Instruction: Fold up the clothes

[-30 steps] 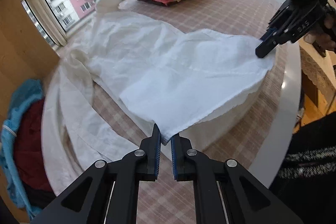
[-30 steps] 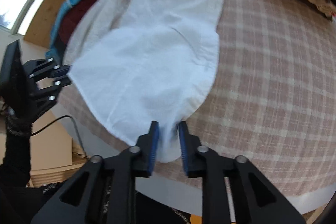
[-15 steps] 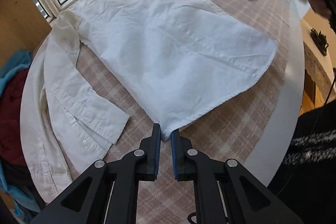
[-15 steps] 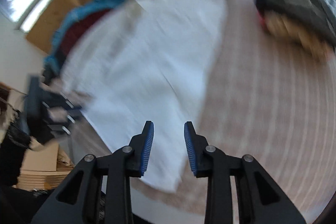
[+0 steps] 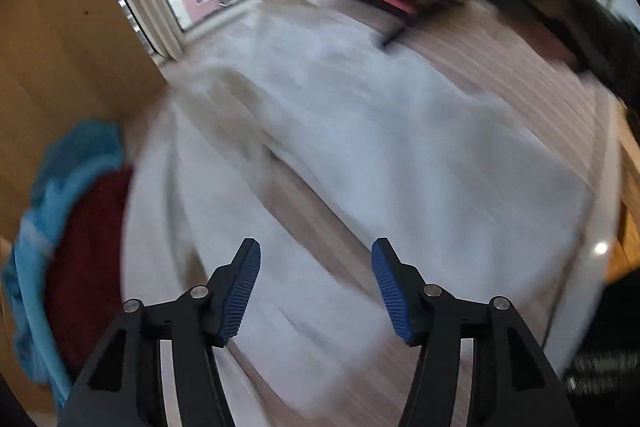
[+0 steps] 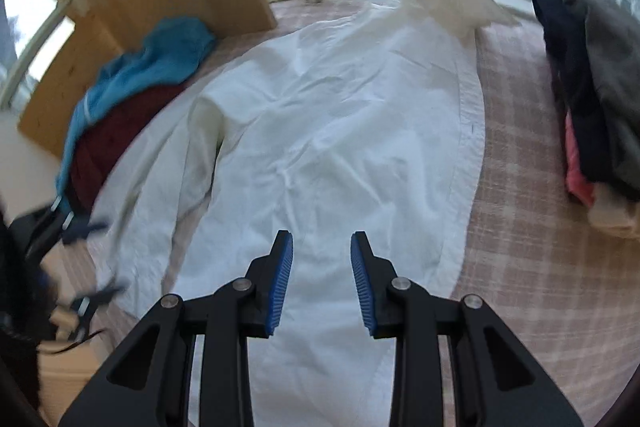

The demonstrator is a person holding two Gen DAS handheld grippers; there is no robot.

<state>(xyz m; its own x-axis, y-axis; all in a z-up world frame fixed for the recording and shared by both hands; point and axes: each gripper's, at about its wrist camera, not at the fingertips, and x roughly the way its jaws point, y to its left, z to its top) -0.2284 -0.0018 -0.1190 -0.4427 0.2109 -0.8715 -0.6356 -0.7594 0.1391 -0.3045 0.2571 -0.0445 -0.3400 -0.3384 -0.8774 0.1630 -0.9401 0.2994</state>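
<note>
White shirt now released, flat.

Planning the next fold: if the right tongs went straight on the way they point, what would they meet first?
Most likely the white shirt spread on the checked table. The right tongs are open and empty, with shirt cloth straight ahead of them; how far off is unclear.

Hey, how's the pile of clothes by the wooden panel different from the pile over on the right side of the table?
The pile by the wooden panel is a loose, crumpled heap; the right-hand pile is a neat stack of folded layers. The heap shows blue cloth over dark red, while the stack is mostly dark on top with pink and cream layers beneath. Both sit at the edge of the checked tablecloth, flanking the white shirt.
</note>
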